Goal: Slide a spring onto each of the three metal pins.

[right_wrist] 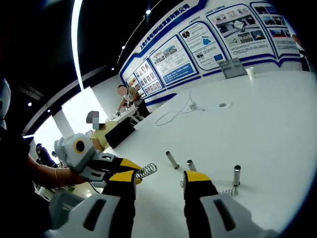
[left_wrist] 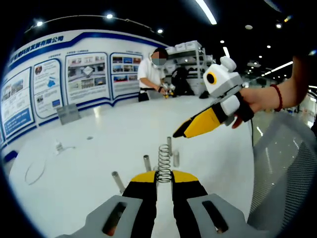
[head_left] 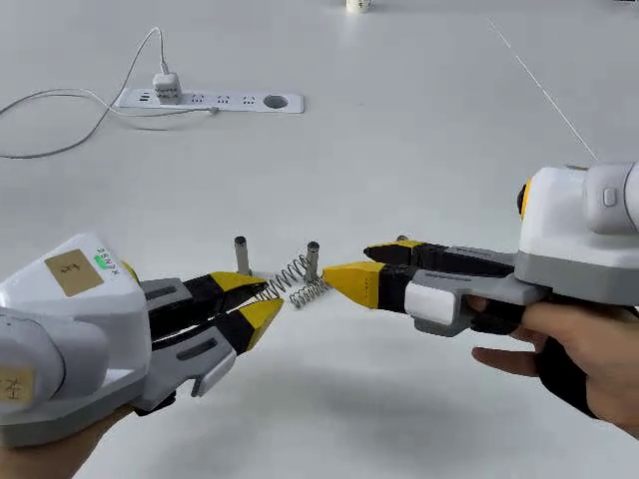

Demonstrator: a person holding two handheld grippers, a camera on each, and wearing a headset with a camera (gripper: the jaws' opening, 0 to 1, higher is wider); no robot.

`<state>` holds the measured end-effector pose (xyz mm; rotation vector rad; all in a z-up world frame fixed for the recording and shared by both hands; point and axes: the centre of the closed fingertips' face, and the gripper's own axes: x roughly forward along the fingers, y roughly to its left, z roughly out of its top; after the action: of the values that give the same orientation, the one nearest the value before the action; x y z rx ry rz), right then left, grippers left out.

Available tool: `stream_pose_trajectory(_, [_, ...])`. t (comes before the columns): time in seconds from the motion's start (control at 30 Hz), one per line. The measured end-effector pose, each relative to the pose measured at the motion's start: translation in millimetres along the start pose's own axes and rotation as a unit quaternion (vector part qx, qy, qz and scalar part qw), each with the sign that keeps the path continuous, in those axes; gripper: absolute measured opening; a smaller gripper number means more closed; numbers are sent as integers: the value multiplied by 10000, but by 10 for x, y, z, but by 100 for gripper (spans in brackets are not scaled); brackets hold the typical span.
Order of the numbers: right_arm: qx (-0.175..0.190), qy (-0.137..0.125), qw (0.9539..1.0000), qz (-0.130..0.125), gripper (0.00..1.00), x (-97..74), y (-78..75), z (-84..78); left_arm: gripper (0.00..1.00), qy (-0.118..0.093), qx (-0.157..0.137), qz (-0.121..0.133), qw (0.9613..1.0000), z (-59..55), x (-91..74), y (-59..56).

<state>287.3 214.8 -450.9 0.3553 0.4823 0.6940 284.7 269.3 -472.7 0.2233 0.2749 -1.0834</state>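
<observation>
A spring (left_wrist: 164,158) was pinched at one end between the yellow tips of the left gripper (left_wrist: 164,176), just beside three upright metal pins (right_wrist: 172,159) on the bench (head_left: 399,130). A second spring (head_left: 310,291) was seen lying against the middle pin (head_left: 313,259). The right gripper (right_wrist: 161,179) was held spread, empty, near the pins.

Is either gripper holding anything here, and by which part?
The left gripper pinches a spring by one end; the right gripper is open, holding nothing.
</observation>
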Motion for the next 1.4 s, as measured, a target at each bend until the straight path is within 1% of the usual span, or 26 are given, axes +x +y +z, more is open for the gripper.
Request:
stream_pose_trajectory(0.03, [35,-21,10000,26,38,6,14,6,10,-8,2,4,10000,1,1,0])
stream_pose_trajectory(0.2, [283,-155,9992,216,32,44,98,43,10,-177,-49,-13,9998,56,1,-30])
stream_pose_trajectory(0.37, [428,-213,9985,281,29,76,126,44,10,-368,-54,-50,9993,124,-2,-58])
stream_pose_trajectory(0.53, [659,-299,9967,354,26,105,152,60,10,-531,-63,-57,9986,186,-11,-67])
stream_pose_trajectory(0.63, [821,-390,9949,448,24,118,183,88,10,-602,-50,-80,9981,215,-13,-80])
stream_pose_trajectory(0.73, [949,-407,9933,521,21,131,198,98,10,-655,-58,-95,9978,237,-13,-90])
stream_pose_trajectory(0.83, [990,-408,9927,561,19,141,215,102,10,-736,-98,-125,9972,270,-16,-103])
stream_pose_trajectory(0.97, [1128,-432,9905,664,14,147,249,118,10,-787,-108,-152,9967,305,-21,-121])
stream_pose_trajectory(1.13, [1217,-437,9892,693,13,149,258,122,10,-760,-116,-145,9969,308,-24,-118])
stream_pose_trajectory(1.2, [1207,-426,9893,697,13,149,261,118,10,-729,-120,-152,9971,303,-24,-122])
stream_pose_trajectory(1.27, [1173,-417,9897,701,13,149,267,110,10,-667,-63,-152,9976,293,-21,-129])
stream_pose_trajectory(1.4, [1082,-432,9907,709,13,147,280,113,10,-648,-114,-167,9977,286,-20,-129])
